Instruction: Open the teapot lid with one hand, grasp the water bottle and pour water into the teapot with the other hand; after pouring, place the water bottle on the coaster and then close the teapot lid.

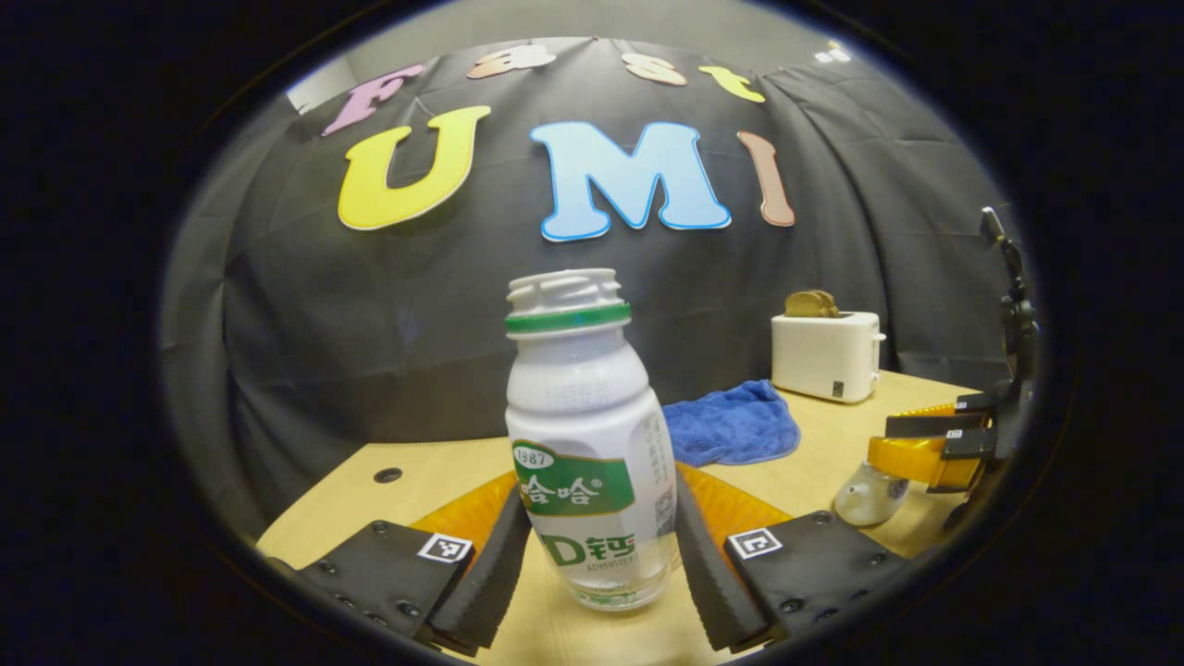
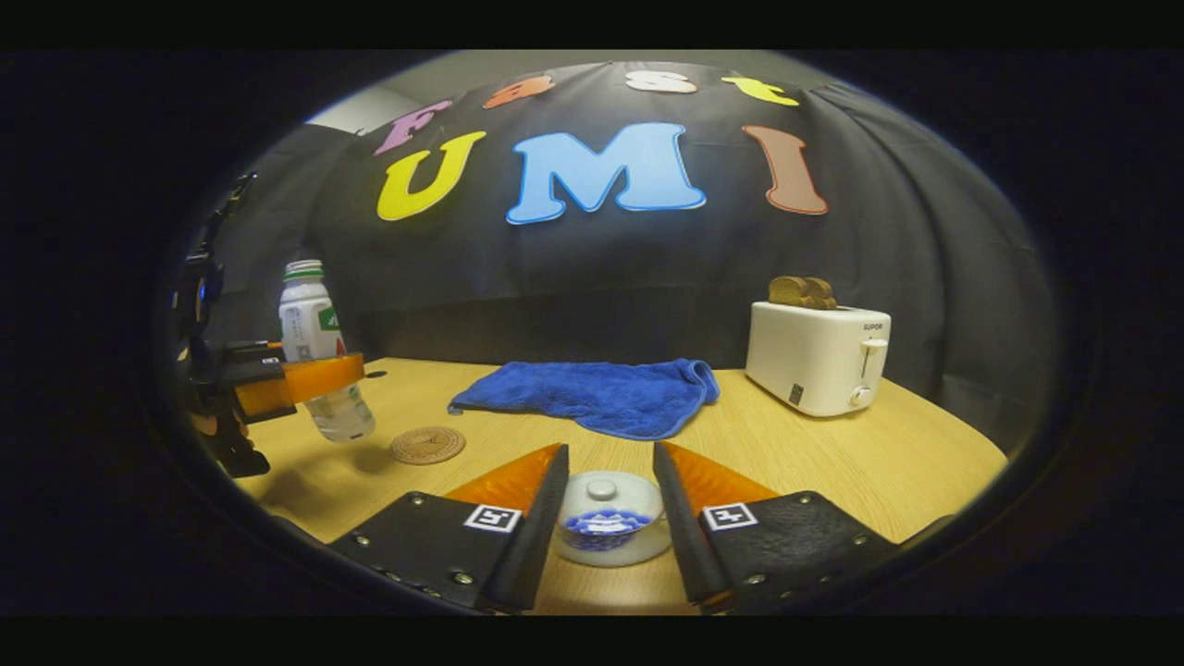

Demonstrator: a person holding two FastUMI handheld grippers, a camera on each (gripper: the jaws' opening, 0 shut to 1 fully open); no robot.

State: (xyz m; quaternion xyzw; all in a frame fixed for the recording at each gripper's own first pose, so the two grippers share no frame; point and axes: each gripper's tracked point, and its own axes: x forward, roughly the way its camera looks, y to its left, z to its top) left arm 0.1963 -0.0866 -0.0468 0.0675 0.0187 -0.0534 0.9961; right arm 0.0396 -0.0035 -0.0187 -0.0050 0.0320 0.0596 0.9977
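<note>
**Bottle lifted, teapot lid on**

While the left gripper (image 1: 592, 564) is clasping the uncapped water bottle (image 1: 587, 444) between both fingers, the bottle is hanging upright and raised just off the wooden table (image 2: 832, 453). Left of the blue cloth (image 2: 592, 393), the round coaster (image 2: 427, 445) is lying bare, just beside and below the bottle. Nearer than the cloth, the right gripper (image 2: 606, 523) is standing released, its fingers flanking the teapot (image 2: 610, 535) without pressing, the lid (image 2: 601, 495) sitting on it. Right of the cloth, a white toaster (image 2: 819, 361) is holding bread slices.
</note>
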